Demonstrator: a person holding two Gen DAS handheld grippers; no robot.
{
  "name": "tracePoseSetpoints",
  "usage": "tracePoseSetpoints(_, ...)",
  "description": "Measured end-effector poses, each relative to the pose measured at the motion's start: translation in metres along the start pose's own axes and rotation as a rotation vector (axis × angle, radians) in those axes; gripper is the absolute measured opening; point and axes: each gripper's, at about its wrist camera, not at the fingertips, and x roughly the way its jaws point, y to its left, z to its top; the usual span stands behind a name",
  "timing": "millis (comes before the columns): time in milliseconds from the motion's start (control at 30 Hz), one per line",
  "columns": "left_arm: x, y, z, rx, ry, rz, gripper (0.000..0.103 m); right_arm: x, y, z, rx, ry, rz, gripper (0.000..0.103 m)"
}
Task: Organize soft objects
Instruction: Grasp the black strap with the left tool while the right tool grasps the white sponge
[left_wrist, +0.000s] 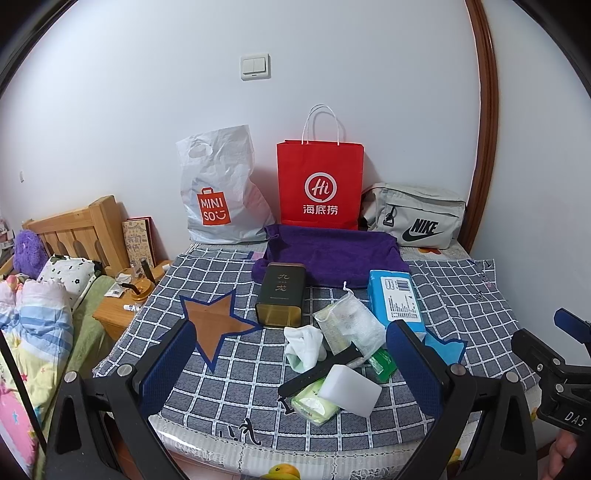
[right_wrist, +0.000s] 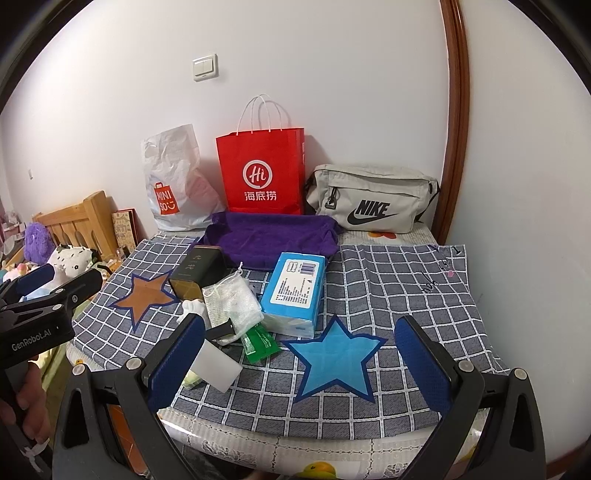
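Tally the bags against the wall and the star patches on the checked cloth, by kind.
Bags: 3 (white Miniso bag, red paper bag, grey Nike pouch)
Star patches: 2 (brown star, blue star)
Total: 5

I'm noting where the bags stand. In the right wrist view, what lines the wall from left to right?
white plastic bag → red paper bag → grey waist bag
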Motion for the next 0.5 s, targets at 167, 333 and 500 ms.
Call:
tracePoseSetpoints(167,0.001,0.001,0.001,0.001,0.006,-0.005,0.103,0.000,0.000,0.000,-0.001,0.000,0.000,0.101)
tracePoseSetpoints(333,0.017,0.006,-0.003,-0.008,0.040,-0.007,0.103,0.005,0.002,-0.002,-0.011,0.009,0.012,0.101)
tracePoseSetpoints(500,0.045,0.023,-0.008,-0.047,0.094,0.024,0.103,0.023,0.010,-0.009,-0.042,0.035,0.049,0.101)
